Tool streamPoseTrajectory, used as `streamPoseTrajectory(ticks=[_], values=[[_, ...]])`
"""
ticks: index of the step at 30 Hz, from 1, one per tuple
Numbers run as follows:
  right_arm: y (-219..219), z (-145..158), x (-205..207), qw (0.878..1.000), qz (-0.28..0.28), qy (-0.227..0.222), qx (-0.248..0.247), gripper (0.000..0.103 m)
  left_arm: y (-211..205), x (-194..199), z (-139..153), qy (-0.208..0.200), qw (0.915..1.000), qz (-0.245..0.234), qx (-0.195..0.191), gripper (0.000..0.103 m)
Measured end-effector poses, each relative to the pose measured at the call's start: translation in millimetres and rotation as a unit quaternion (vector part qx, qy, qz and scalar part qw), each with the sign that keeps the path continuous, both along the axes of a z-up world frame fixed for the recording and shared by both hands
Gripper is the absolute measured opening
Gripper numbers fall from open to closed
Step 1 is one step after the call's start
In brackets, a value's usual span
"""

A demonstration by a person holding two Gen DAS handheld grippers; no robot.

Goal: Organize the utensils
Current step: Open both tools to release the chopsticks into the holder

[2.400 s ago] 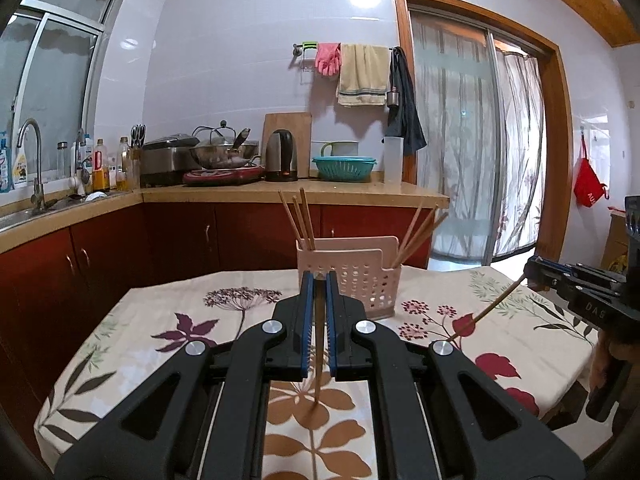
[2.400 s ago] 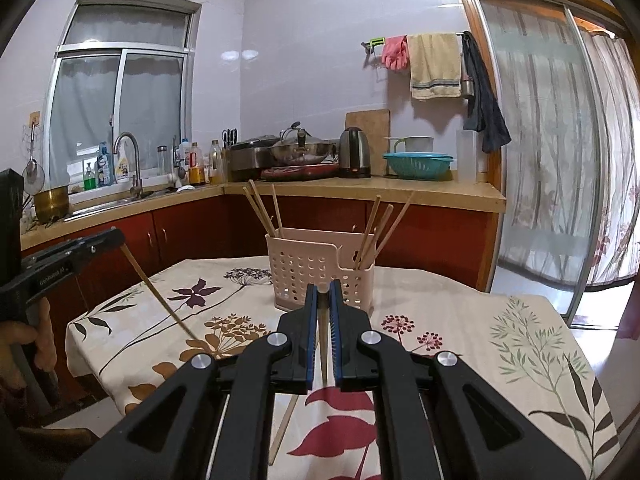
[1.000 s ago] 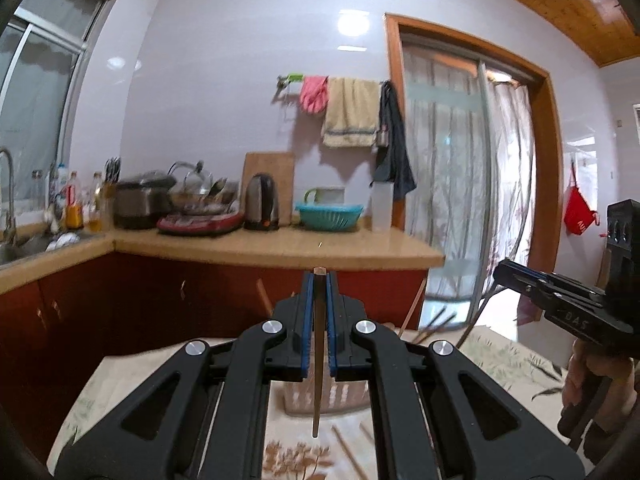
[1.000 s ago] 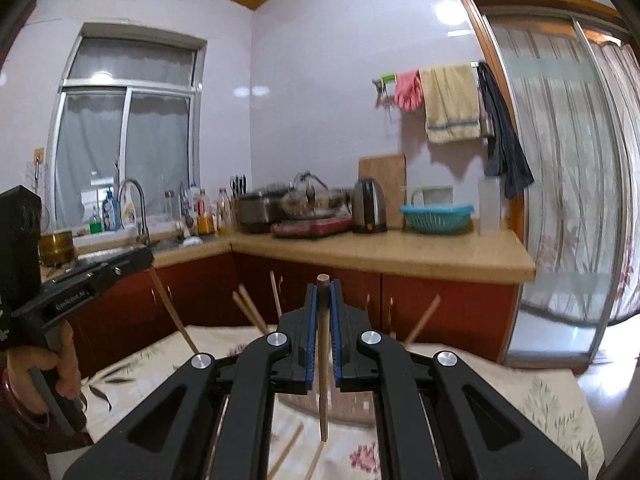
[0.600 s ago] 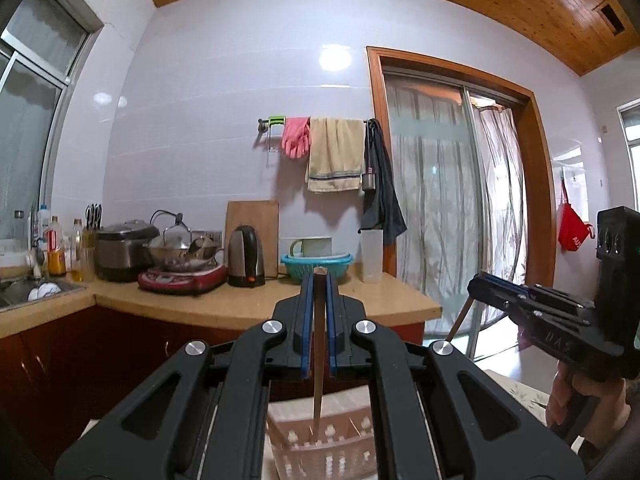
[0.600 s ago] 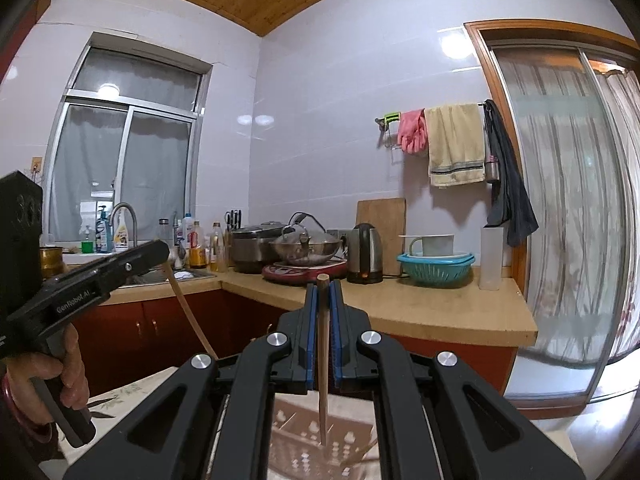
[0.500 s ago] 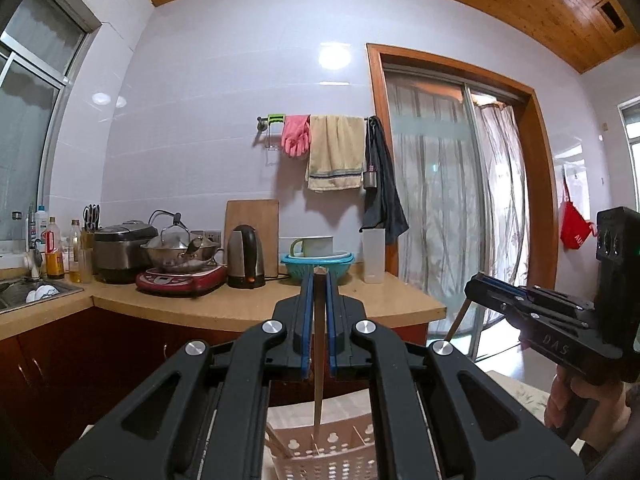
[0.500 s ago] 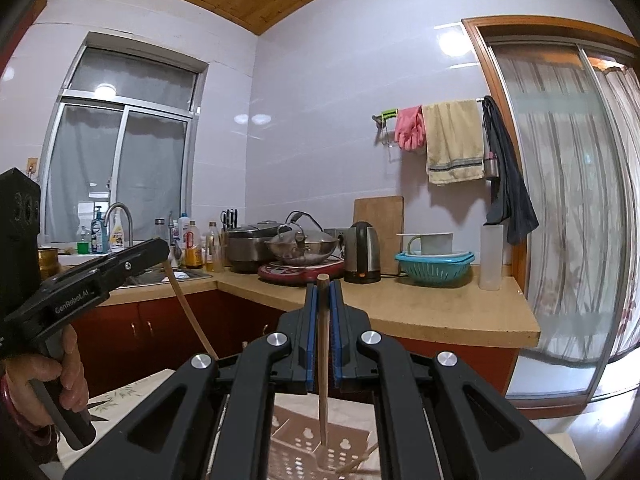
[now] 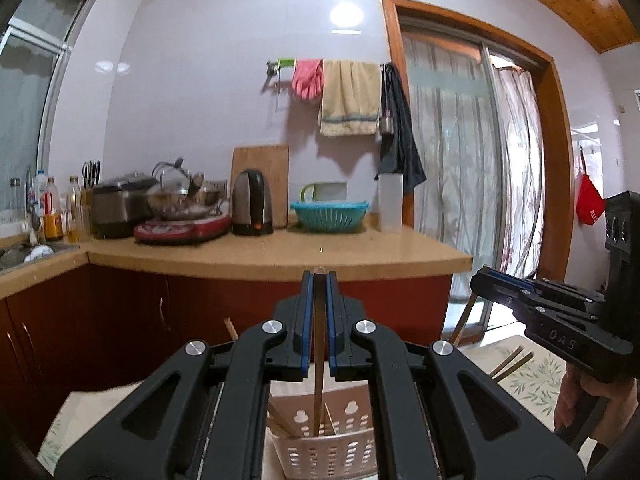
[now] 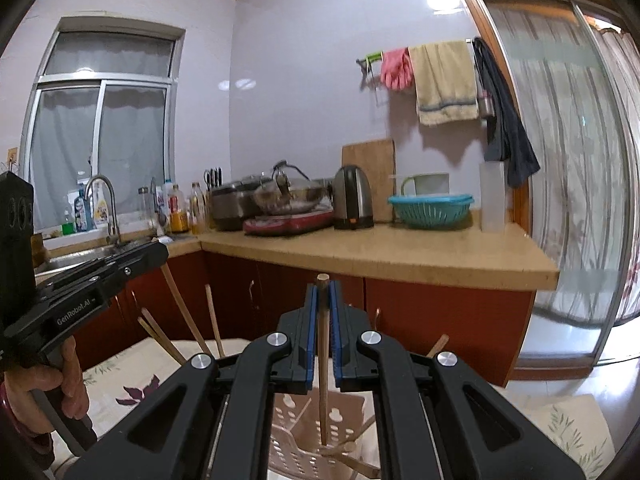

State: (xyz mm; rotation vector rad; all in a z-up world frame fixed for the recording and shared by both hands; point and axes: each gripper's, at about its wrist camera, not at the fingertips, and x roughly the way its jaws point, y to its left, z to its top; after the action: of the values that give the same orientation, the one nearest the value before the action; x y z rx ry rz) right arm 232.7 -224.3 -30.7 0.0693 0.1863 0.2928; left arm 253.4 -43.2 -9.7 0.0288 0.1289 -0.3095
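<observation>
My left gripper (image 9: 319, 280) is shut on a wooden chopstick (image 9: 318, 376) that hangs straight down, its lower tip inside the pale pink perforated utensil basket (image 9: 324, 454) on the table. My right gripper (image 10: 324, 292) is shut on another wooden chopstick (image 10: 323, 384), its tip inside the same basket (image 10: 298, 446). Several more chopsticks (image 10: 214, 324) stand in the basket. The right gripper also shows in the left wrist view (image 9: 480, 280), and the left gripper in the right wrist view (image 10: 162, 254).
The table has a floral cloth (image 10: 120, 380). Behind it a wooden counter (image 9: 280, 256) on red cabinets holds a kettle (image 9: 252, 202), pots, a teal colander (image 9: 328, 214) and bottles. A curtained sliding door (image 9: 472, 184) is at the right.
Both grippers rose from the table with their chopsticks, then tipped down over the basket. The chopstick tips now reach into the basket.
</observation>
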Motion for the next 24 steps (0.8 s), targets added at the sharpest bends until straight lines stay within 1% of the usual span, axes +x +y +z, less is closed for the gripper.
streamPoseTrajectory(ticks=[4,6,7,8,9,10,11,13,14,16,20,24], values=[[3.3,-10.5,5.3,1.0,0.001,0.018,-0.007,0.007,2.9,7.0,-10.7,0.019,0.9998,0.003,-0.003,0.007],[3.2,-13.7,7.2,1.0,0.002,0.025,-0.004,0.008,4.4,9.0,-14.0,0.028,0.9996,0.003,-0.005,0.009],[2.9,-14.8,7.3,1.0,0.003,0.029,-0.002,0.008,4.6,9.3,-14.6,0.031,0.9995,0.002,-0.005,0.011],[2.9,-15.0,6.5,1.0,0.003,0.03,-0.001,0.008,4.9,8.5,-14.7,0.031,0.9995,0.002,-0.005,0.017],[2.7,-14.2,5.7,1.0,0.002,0.03,0.0,0.01,5.6,7.0,-14.1,0.031,0.9995,0.002,-0.006,0.021],[2.3,-12.5,3.7,1.0,0.001,0.029,0.0,0.015,5.7,7.3,-13.9,0.03,0.9995,0.001,-0.006,0.028],[1.7,-10.0,1.0,1.0,0.001,0.028,0.003,0.018,6.3,5.6,-13.0,0.028,0.9996,0.001,-0.007,0.029],[1.4,-4.4,-5.6,1.0,-0.001,0.02,0.004,0.026,7.3,-1.0,-10.1,0.024,0.9997,0.003,-0.007,0.032],[1.6,-2.0,-7.7,1.0,-0.003,0.018,0.003,0.028,8.0,-4.8,-8.5,0.022,0.9997,0.004,-0.008,0.037],[2.0,2.3,-15.9,1.0,-0.005,0.013,0.004,0.033,9.1,-12.7,-5.0,0.017,0.9998,0.006,-0.011,0.043],[1.9,5.1,-40.4,1.0,-0.01,0.008,0.002,0.035,11.7,-35.8,-0.8,0.008,0.9998,0.015,-0.007,0.049],[2.4,1.7,-62.5,1.0,-0.016,0.012,-0.002,0.035,15.6,-61.5,-4.9,0.014,0.9996,0.025,-0.007,0.051]])
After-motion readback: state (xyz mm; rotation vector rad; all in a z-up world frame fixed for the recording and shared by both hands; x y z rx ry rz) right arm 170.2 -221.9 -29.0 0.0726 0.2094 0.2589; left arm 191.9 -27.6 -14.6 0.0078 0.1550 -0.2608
